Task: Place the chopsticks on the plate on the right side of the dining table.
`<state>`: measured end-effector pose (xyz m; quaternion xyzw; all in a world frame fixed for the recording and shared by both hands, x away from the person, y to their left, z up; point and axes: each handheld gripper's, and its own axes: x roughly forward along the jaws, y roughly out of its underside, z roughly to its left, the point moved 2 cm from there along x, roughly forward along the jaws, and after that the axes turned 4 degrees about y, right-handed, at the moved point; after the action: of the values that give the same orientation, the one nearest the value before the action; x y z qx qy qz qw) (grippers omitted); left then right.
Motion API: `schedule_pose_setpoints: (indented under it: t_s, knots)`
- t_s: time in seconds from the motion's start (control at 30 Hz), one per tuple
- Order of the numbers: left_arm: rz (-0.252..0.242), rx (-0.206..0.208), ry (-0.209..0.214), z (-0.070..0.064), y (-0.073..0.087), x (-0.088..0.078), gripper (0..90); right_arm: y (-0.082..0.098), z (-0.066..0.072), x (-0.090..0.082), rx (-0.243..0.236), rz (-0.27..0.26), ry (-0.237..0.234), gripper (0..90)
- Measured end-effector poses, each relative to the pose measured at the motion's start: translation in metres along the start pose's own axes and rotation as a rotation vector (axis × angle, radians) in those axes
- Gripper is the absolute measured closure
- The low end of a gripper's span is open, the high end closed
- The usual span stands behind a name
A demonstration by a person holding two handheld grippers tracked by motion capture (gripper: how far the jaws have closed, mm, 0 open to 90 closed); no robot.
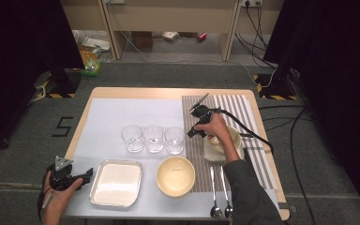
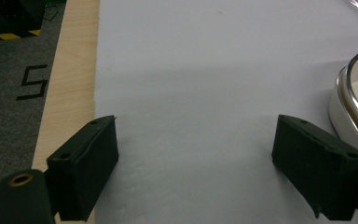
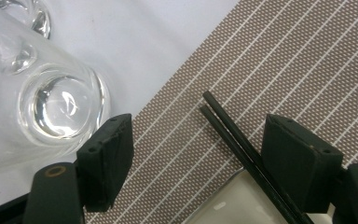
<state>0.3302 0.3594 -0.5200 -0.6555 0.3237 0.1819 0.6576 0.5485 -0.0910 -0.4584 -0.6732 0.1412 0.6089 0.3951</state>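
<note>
From the high view: right hand-held gripper (image 1: pixel 198 123) poised over the striped brown placemat (image 1: pixel 243 110), just beside the rightmost of three clear glasses (image 1: pixel 174 139) standing in a row on the surface (image 1: pixel 122 92); left hand-held gripper (image 1: pixel 77 178) parked at the near left corner, well apart from the work, beside one metal tray (image 1: pixel 116 183). Also counted there: one cream bowl (image 1: pixel 175 176), two spoons (image 1: pixel 220 197) near the front edge, one pale dish (image 1: pixel 215 149) under the right hand. From the left gripper view: jaws wide apart, nothing between them but pale sheet, the tray's rim (image 2: pixel 354 107) off to the right. From the right gripper view: jaws spread wide and empty, a pair of black chopsticks (image 3: pixel 242 144) lying between them, nearer the right jaw, tips on the mat and far ends resting on the dish edge (image 3: pixel 233 200); long axis running diagonally from upper left to lower right, roughly along the gripper's line of sight rather than across the gap. Probably a turn of the wrist needed before closing; right hand plainly the nearer one.
</note>
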Motion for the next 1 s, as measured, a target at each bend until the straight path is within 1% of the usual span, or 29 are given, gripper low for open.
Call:
schedule_pose_setpoints:
  t_s: [0.1,0.2,0.3,0.37,0.53,0.6,0.67,0.8,0.83,0.87,0.93,1.0]
  knots:
    - [0.0,0.0,0.0,0.0,0.0,0.0,13.5,0.002,0.002,0.0,-0.005,0.004,0.002,26.0]
    - [0.0,0.0,0.0,0.0,0.0,0.0,13.5,0.003,0.003,-0.001,-0.008,0.007,-0.005,25.9]
    - [0.0,0.0,0.0,0.0,0.0,0.0,13.5,0.003,0.003,-0.002,-0.017,0.002,0.0,25.7]
    - [0.0,0.001,0.0,0.0,0.0,0.0,13.5,0.004,0.004,-0.002,-0.006,0.004,-0.003,25.5]
    - [0.0,0.001,0.0,0.0,0.0,0.0,13.5,0.005,0.004,-0.003,-0.019,0.005,-0.005,25.0]
    - [0.0,0.0,0.0,0.0,0.0,0.0,13.5,0.005,0.005,-0.004,-0.006,0.005,-0.004,24.6]
    - [0.0,0.0,0.0,0.0,0.0,0.0,13.5,0.005,0.005,-0.004,-0.009,0.002,-0.007,24.8]
    - [0.0,0.0,0.0,0.0,0.0,0.0,13.5,0.005,0.005,-0.006,-0.014,-0.012,-0.006,24.8]
    - [0.0,0.001,0.0,0.0,0.0,0.0,13.5,0.006,0.005,-0.008,-0.003,-0.014,-0.009,24.8]
    - [0.0,0.0,0.0,0.0,0.0,0.0,13.5,0.005,0.004,-0.01,-0.012,-0.024,-0.006,24.8]
    - [0.0,0.0,0.0,0.0,0.0,0.0,13.5,0.006,0.003,-0.014,0.001,-0.037,-0.003,24.7]
    - [0.0,0.0,0.0,0.0,0.0,0.0,13.5,0.007,0.002,-0.02,0.002,-0.056,-0.007,24.7]
